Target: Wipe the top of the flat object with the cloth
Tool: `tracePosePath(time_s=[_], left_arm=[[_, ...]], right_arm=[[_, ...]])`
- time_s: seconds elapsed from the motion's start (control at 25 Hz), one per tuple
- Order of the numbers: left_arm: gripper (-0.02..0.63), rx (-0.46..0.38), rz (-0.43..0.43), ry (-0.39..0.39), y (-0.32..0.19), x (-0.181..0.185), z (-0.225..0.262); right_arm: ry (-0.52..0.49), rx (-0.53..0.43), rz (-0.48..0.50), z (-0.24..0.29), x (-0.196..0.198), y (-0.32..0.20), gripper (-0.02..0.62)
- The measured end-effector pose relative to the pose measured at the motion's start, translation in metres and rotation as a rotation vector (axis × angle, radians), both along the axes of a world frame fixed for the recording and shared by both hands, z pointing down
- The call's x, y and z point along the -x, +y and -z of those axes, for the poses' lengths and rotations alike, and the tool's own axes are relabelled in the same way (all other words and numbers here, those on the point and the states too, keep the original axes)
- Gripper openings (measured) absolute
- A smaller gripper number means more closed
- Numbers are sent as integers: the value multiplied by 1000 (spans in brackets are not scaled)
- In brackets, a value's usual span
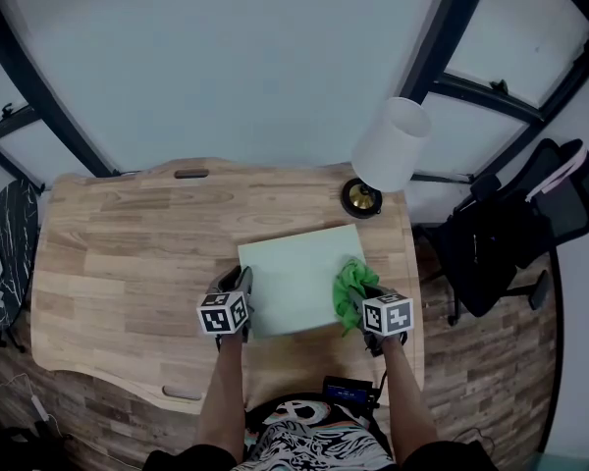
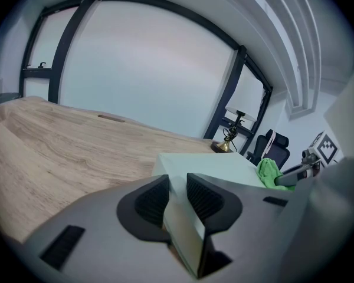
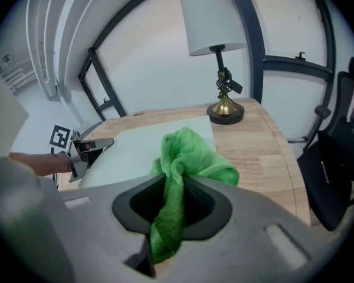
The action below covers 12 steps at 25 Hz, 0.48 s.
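A pale green flat board [image 1: 299, 275] lies on the wooden desk [image 1: 128, 253]. My left gripper [image 1: 243, 283] is shut on the board's near left corner; in the left gripper view its jaws clamp the board's edge [image 2: 186, 229]. My right gripper [image 1: 358, 297] is shut on a green cloth [image 1: 349, 287], which rests on the board's right edge. In the right gripper view the cloth [image 3: 186, 158] bunches out ahead of the jaws onto the board [image 3: 141, 149], and the left gripper [image 3: 85, 152] shows across the board.
A lamp with a white shade [image 1: 392, 145] and brass base [image 1: 361, 198] stands at the desk's far right corner, just beyond the board. A black office chair [image 1: 515, 229] stands right of the desk. The desk's right edge runs close to the cloth.
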<state>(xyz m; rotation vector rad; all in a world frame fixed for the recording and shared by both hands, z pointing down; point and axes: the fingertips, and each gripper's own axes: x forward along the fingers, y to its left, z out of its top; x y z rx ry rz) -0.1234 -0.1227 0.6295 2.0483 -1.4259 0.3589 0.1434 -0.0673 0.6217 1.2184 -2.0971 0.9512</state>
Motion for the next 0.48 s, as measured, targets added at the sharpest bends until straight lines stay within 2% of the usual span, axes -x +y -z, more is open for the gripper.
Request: tracePosePath(time_s=[0.48], left_arm=[[95,-22,-3,13,-2,0,3]], right_arm=[[3,56,21,2,2,-8,72]])
